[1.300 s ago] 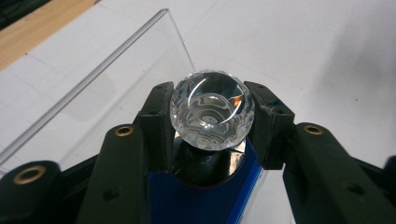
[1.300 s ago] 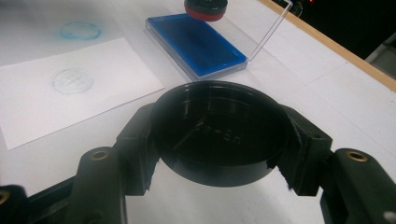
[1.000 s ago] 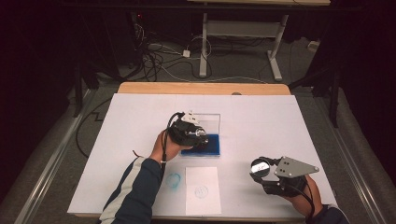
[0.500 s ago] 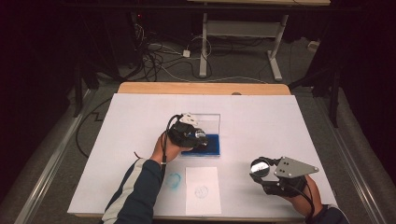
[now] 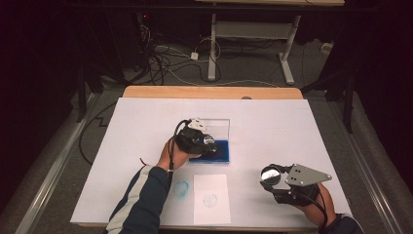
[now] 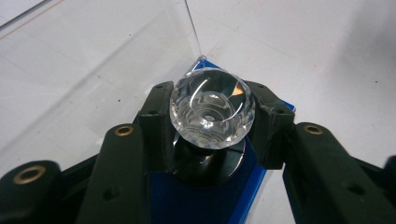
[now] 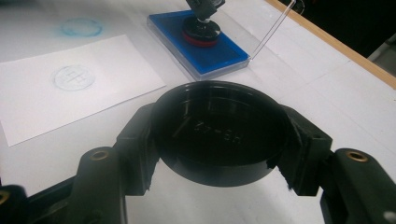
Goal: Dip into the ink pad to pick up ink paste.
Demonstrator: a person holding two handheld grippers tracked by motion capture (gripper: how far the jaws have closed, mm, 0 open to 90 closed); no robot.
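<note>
Stamp, clenched by its clear knob in the left gripper, presses on the blue ink pad mid-table; tilting could ink it unevenly. Right gripper grasps the black cap near the front-right corner.

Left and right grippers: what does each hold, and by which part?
The left gripper clamps the stamp by its clear faceted knob, base on the blue ink pad. The right gripper grips the round black cap across its rim.

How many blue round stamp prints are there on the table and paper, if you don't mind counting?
2. One faint blue round stamp print sits on the white paper sheet; a second blue ring print lies on the white table cover, just left of that sheet.
</note>
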